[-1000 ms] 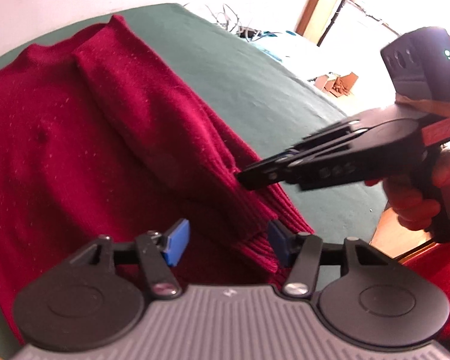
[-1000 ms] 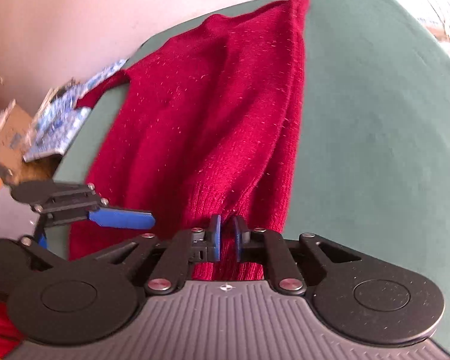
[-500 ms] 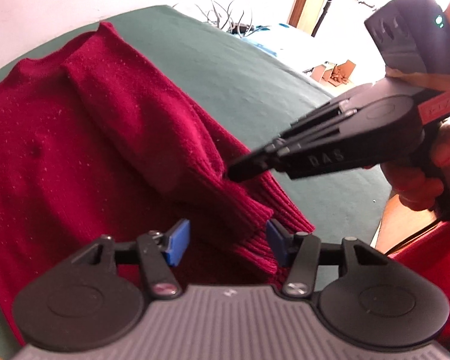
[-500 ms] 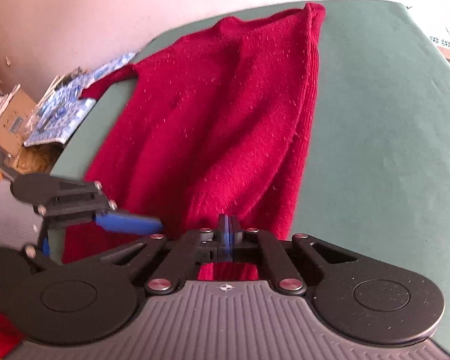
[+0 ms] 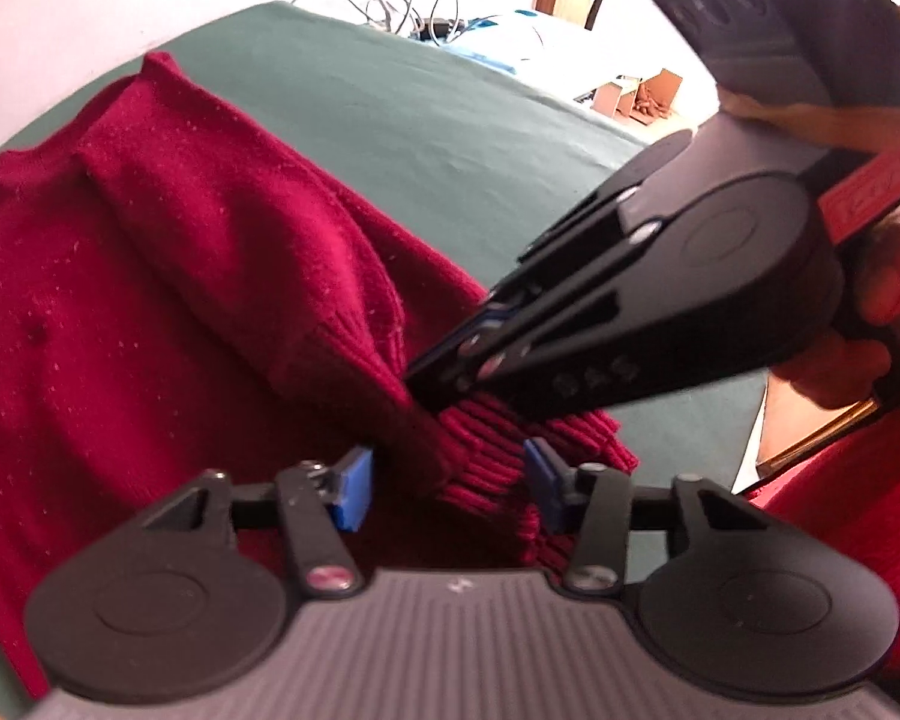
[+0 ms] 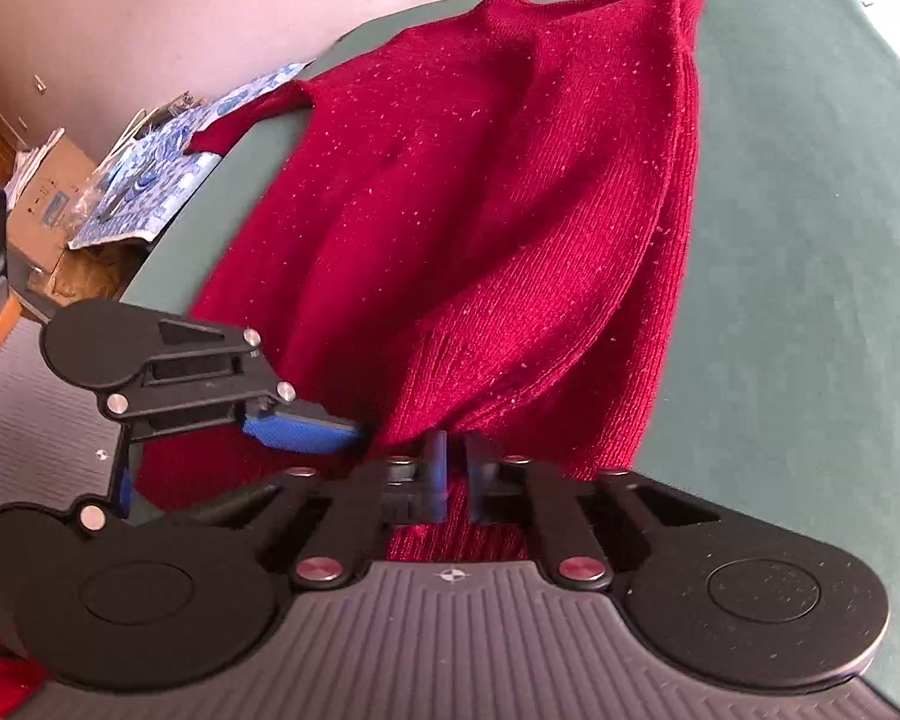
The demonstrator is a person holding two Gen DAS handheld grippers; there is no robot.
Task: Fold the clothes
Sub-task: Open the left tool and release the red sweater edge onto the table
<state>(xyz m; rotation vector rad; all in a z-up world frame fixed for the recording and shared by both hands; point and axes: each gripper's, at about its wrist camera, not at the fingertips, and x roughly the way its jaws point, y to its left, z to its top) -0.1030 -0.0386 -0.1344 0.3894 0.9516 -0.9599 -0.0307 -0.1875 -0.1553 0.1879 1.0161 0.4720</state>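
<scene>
A dark red knitted sweater (image 5: 150, 300) lies spread on the green table (image 5: 450, 120), one sleeve folded over its body. My right gripper (image 6: 455, 474) is shut on the sweater's (image 6: 510, 210) near edge, jaws still closing, and the cloth bunches up from the pinch. In the left wrist view the right gripper (image 5: 417, 387) bites the fabric just above the ribbed hem. My left gripper (image 5: 447, 483) is closing with the ribbed hem between its blue pads (image 5: 354, 486), which stand apart from the cloth. The left gripper's blue pad (image 6: 300, 433) shows beside the right fingers.
A person's hand (image 5: 888, 294) holds the right gripper's handle. Off the table's left edge lie a blue-patterned packet (image 6: 150, 180) and a cardboard box (image 6: 36, 198). Cables (image 5: 402, 6) and cardboard scraps (image 5: 642, 96) sit beyond the far edge. Bare green table (image 6: 810, 240) extends to the right.
The right gripper has come nearer to the left one and pinched the sweater's edge, pulling it up. The left pads have narrowed around the ribbed hem.
</scene>
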